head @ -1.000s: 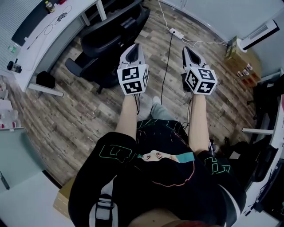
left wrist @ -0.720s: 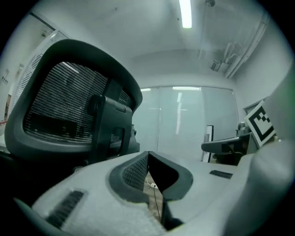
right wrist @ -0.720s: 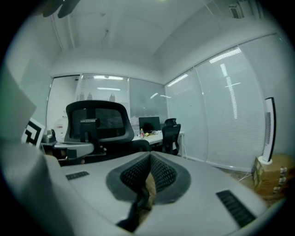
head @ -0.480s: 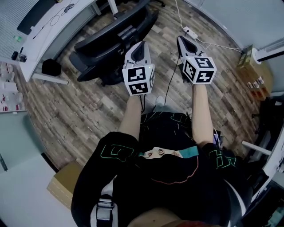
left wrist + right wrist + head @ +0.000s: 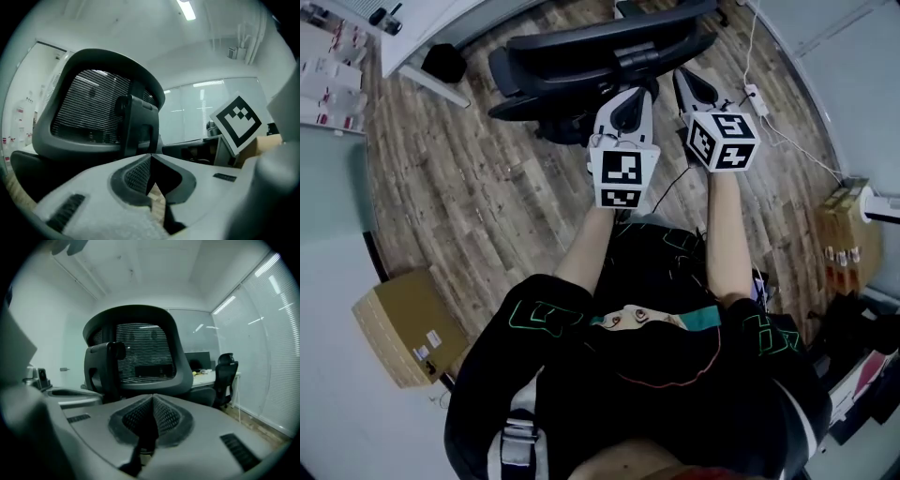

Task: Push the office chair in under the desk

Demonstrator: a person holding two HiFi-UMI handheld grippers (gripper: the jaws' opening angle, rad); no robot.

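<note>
We have turned since a second ago. The office chair, then at the far left, now stands straight ahead, its backrest just beyond the left gripper and right gripper, both with jaws together and empty. The desk lies far left, so we judge the push not yet begun.

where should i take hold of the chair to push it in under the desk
Take the solid rim of the chair backrest, either side of its centre spine, coming from behind: its back faces you, and the mesh would likely give. The left gripper and right gripper are shut, so pressing on the rim may do.
</note>
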